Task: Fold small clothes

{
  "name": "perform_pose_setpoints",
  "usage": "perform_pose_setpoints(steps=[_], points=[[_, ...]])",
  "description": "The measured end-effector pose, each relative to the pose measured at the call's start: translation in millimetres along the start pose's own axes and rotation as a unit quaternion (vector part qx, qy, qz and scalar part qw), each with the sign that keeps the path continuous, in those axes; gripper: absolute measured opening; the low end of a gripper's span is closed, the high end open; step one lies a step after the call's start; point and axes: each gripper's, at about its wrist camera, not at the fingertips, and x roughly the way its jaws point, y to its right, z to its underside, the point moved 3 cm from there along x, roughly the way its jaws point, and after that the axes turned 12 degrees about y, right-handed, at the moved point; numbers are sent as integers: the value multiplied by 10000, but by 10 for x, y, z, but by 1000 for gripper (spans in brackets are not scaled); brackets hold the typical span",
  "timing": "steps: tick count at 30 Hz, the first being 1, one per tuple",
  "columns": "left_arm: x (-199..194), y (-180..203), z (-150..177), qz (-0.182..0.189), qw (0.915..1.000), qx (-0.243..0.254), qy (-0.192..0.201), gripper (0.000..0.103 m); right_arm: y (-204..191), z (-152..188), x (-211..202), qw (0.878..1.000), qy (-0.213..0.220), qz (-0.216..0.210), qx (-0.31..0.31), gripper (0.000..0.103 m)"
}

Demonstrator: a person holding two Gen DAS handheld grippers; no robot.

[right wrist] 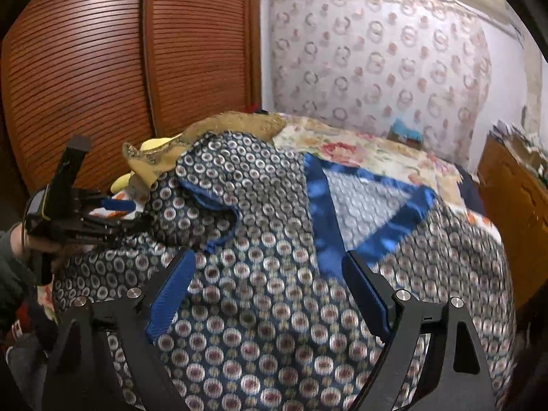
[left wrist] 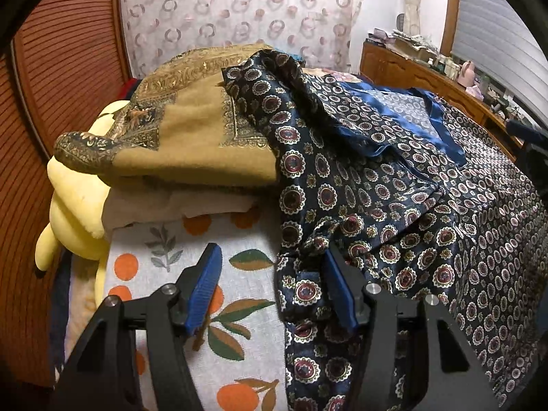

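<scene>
Dark patterned satin garment (left wrist: 394,212) lies spread on the bed, its blue-trimmed neck opening up, one edge draped against a folded tan cloth (left wrist: 191,144) stacked beside it. Left gripper (left wrist: 270,287) jaws apart, straddling the garment's edge over the orange-print sheet (left wrist: 164,274). Right gripper (right wrist: 267,287) jaws wide apart above the garment, gripping nothing.

Home bedroom: bed (left wrist: 164,274) w/ fruit-print cover, louvred wardrobe (right wrist: 85,68), curtain (left wrist: 239,10), cluttered dresser (left wrist: 421,72).
</scene>
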Motion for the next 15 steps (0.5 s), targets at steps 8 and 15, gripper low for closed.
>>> perform_pose_setpoints(steps=[8, 15], points=[[22, -21, -25, 14, 10000, -7, -18, 66, -262, -213, 596, 9972, -305, -571, -376, 76], [17, -26, -16, 42, 10000, -15, -7, 66, -502, -184, 1263, 9911, -762, -744, -802, 75]])
